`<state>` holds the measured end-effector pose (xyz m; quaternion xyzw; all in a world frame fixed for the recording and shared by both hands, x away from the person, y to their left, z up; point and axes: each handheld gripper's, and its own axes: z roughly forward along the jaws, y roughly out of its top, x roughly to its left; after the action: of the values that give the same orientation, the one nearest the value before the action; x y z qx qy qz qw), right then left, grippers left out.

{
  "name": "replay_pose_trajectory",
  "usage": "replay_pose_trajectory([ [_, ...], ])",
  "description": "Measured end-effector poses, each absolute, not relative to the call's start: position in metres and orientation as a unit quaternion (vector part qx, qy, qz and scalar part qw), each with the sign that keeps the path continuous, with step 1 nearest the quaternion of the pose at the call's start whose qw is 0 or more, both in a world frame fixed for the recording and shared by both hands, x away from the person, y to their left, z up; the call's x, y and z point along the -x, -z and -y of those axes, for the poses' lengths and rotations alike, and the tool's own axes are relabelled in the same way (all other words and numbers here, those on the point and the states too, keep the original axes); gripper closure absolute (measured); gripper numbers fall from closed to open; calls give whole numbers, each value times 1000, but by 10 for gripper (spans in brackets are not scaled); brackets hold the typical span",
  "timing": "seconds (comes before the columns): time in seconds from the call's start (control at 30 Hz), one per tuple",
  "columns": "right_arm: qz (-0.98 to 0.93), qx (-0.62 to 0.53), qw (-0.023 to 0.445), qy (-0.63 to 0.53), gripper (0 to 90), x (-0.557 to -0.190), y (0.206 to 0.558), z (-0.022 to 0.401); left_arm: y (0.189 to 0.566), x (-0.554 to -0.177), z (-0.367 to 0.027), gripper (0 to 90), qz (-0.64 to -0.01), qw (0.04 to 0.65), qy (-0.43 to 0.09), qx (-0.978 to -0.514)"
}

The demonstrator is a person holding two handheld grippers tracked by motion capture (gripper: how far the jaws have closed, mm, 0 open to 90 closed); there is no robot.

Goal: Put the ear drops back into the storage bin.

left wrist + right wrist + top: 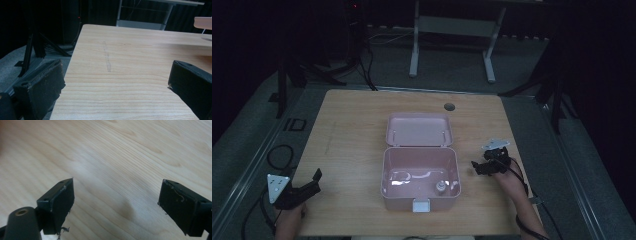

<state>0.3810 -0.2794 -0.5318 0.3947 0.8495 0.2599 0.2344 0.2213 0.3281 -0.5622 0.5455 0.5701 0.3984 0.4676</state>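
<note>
— Start at the left: what's that hand doing?

— The left gripper (309,184) sits at the near left corner of the table (347,125), jaws spread wide with nothing between them, aimed across bare wood. It's well apart from the pink box (420,199).

— And the box itself?

— Middle of the table, lid (418,129) thrown back flat toward the far side, long axis running left to right. A small bottle (440,187) stands upright inside, at the near right end, with something pale lying along the bottom.

— So the other hand is closer?

— Yes. The right gripper (479,166) is just beside the box's right wall, jaws also wide and empty over wood. The bottle lies to its left, so I'd guess that hand reaches in.
</note>
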Motion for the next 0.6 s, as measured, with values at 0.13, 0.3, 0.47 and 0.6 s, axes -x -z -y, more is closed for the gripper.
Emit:
replay_pose_trajectory([
  [0.13, -823, -430, 252, -273, 127, -380, 538, 283, 562, -221, -328, 5, -570, 467, -398, -546],
  [0.3, -796, -462, 267, -284, 126, -379, 541, 286, 562, -221, -328, 5, -571, 468, -398, -545],
  [0.47, -773, -482, 281, -302, 126, -376, 545, 289, 562, -221, -328, 5, -570, 467, -398, -546],
  [0.6, -764, -494, 286, -303, 126, -376, 550, 291, 562, -221, -328, 5, -570, 468, -398, -545],
])
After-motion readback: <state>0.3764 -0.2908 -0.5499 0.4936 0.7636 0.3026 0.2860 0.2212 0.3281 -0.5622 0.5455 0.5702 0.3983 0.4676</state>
